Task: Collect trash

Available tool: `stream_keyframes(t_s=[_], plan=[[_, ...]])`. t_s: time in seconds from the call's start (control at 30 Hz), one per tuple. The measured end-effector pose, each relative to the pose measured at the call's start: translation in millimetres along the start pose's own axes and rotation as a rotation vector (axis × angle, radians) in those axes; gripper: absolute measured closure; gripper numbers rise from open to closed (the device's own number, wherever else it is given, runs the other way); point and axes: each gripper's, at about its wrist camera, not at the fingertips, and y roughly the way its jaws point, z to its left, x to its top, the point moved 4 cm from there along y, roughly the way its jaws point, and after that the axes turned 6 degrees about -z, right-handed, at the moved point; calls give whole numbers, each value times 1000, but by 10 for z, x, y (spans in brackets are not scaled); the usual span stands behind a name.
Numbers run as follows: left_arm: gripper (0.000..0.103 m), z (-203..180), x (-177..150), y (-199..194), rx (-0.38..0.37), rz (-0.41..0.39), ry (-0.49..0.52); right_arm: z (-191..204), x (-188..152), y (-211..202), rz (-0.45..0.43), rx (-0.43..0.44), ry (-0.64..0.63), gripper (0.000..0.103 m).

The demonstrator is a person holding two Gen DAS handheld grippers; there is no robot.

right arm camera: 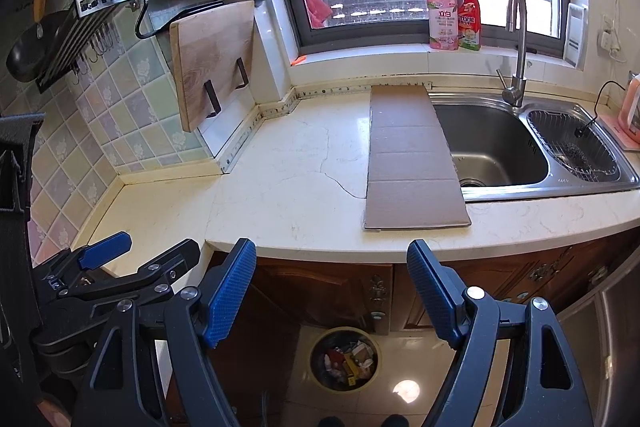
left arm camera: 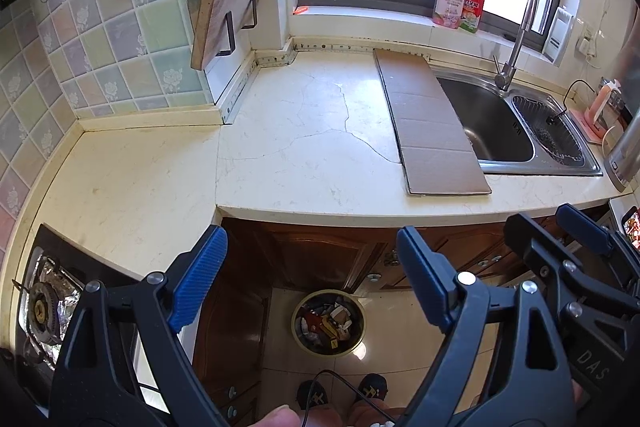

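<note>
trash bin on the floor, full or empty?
Partly full. The trash bin has no lid on, and mixed wrappers and scraps cover its inside in both wrist views; none pile above the rim. How deep the trash goes, cannot tell.

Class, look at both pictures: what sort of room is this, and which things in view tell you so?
Most likely a home kitchen. A steel sink with a tap is set into the countertop, a gas burner sits at its left end, and a wooden cutting board hangs on the tiled wall.
</note>
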Motion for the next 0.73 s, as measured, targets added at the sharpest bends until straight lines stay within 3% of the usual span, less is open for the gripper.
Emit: stream_keyframes(t_s=[0.73], plan=[[23, -38, -90, -33, 12, 15, -2, 29, -139, -11, 16, 16, 17, 24]])
